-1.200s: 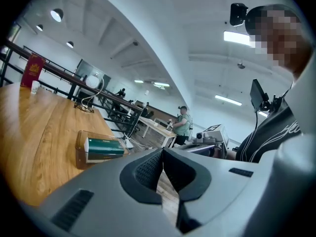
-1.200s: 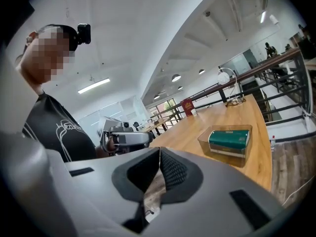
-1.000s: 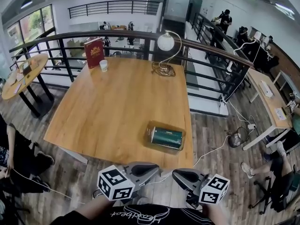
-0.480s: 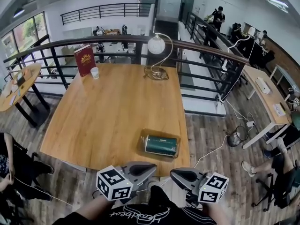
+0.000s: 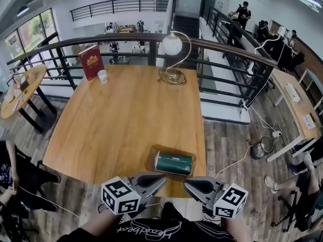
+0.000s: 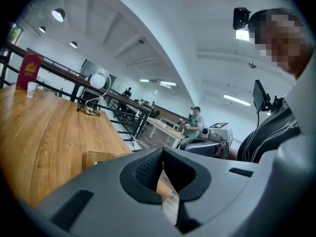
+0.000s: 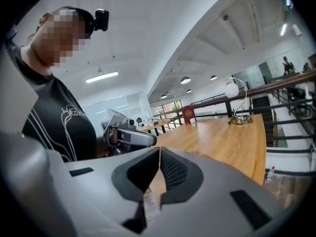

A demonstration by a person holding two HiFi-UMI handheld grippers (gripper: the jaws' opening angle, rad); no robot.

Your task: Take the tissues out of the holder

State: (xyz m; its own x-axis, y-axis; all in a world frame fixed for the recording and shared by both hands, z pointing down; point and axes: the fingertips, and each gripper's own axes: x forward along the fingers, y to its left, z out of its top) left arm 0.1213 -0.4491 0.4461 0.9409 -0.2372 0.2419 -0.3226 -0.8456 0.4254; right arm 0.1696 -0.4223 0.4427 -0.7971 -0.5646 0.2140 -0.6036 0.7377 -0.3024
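Right gripper (image 7: 159, 153): jaws closed pad to pad, nothing between them. Wooden table (image 7: 222, 142) runs away beyond the jaws. At the far end: globe lamp (image 7: 232, 90) on the right; red book (image 7: 188, 114) upright on the left, white cup (image 7: 193, 122) just beside it. Black railing (image 7: 276, 89) behind the table. Left gripper (image 7: 147, 140) is near, left of the jaws.

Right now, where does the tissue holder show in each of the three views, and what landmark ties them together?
Head view: the tissue holder lies low and centre, by the near edge of the table.
Left gripper view: lower left, a clear box on the tabletop.
Right gripper view: cannot be made out.
Shared landmark: the globe lamp at the table's far end.
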